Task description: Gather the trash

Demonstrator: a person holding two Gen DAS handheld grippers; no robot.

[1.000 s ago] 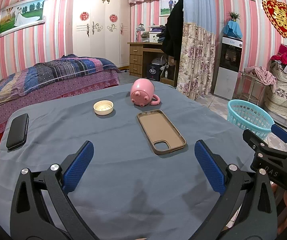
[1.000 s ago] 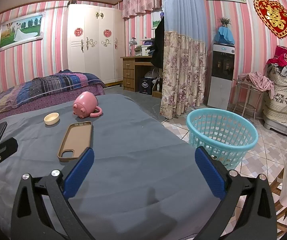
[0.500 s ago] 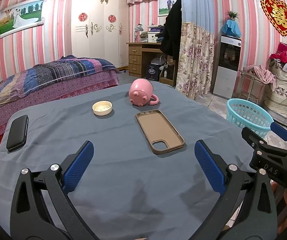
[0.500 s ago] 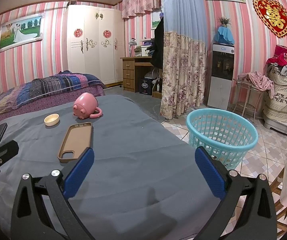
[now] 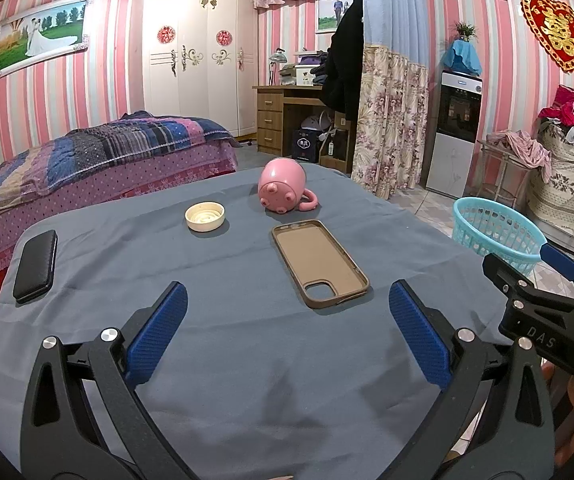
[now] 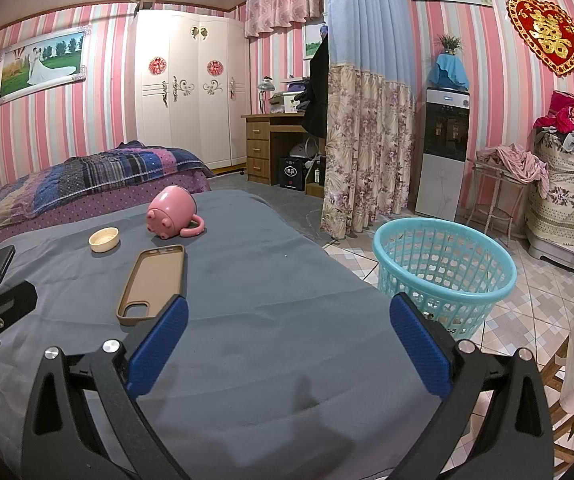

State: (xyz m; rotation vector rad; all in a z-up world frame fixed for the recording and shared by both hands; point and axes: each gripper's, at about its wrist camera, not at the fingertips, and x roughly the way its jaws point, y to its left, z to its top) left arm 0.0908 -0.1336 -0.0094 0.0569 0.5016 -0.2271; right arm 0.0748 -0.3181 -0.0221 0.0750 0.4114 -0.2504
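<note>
Both hand-held grippers, left (image 5: 287, 336) and right (image 6: 287, 336), gape wide, seemingly above the table (image 5: 247, 360).

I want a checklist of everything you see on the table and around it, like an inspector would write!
Surface: table under a grey-blue cloth, a little wrinkled.
Job's things: teal basket on the tiled floor past the table's right side; round cream lid, open side up.
Clutter: pink pig mug lying on its side; brown phone case, hollow side up; black case near the left edge.
Grippers: left gripper open, holding nothing; right gripper open, holding nothing.
Cables: nothing seen.
Surroundings: bed, white wardrobe, desk, water dispenser, laundry pile.
</note>
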